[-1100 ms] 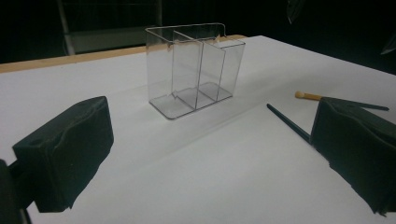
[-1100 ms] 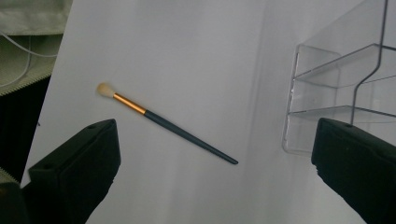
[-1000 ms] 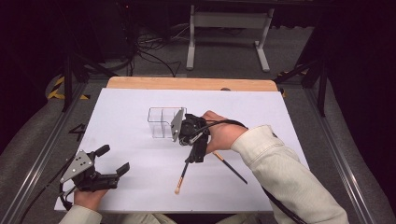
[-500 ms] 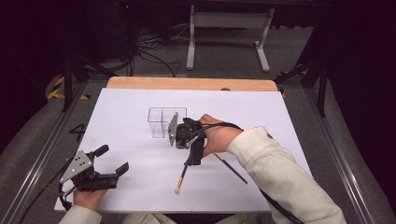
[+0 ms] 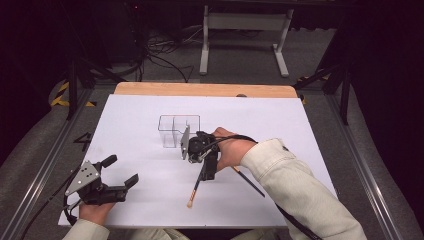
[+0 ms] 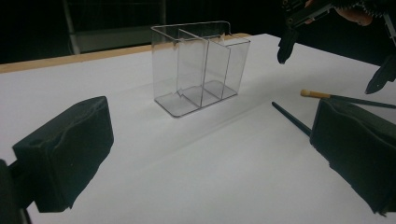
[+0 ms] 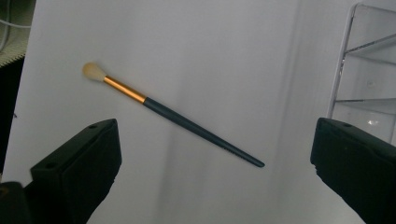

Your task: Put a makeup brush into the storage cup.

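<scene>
The right claw (image 5: pixel 204 161), jaws wide and empty, has slid left from beside the clear organizer (image 5: pixel 178 131) to hover over the makeup brush (image 7: pixel 170 115) lying directly beneath it, likely readying a grasp.

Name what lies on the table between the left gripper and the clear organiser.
Nothing: the left gripper view shows bare white table between the left gripper and clear organiser.

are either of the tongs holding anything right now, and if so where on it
Nothing is held. The right tongs are open above the brush, which lies flat on the table. The left tongs are open too, with only bare table between the jaws.
</scene>
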`<state>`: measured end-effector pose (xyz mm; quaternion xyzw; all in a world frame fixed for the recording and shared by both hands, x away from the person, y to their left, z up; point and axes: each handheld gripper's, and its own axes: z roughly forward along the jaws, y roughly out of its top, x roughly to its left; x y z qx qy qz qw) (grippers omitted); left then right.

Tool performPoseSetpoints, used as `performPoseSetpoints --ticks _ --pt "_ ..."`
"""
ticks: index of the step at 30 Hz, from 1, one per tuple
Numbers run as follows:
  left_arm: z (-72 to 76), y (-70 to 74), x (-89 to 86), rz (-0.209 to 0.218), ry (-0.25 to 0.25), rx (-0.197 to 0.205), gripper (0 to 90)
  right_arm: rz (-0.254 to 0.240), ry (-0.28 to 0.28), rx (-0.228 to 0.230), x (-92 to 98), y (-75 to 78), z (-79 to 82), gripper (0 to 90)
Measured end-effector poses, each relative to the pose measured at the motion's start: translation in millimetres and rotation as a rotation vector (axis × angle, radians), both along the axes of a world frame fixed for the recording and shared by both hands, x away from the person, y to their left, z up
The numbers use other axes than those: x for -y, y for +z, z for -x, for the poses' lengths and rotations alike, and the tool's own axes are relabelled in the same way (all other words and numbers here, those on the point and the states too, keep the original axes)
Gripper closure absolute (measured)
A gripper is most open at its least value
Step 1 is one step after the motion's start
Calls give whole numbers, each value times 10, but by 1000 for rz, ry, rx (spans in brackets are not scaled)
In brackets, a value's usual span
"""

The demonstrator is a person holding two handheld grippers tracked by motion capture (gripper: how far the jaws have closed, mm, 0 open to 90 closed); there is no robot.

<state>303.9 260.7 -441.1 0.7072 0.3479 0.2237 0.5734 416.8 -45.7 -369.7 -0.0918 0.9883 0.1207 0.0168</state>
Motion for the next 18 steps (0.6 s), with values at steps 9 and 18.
performPoseSetpoints --ticks 9,18 --pt "3 -3 6 -3 12 10 3 -16 -5 -12 -7 -125 -26 25" --pt "1 -3 0 -5 15 16 3 -3 -2 -25 -38 -240 -25 25"
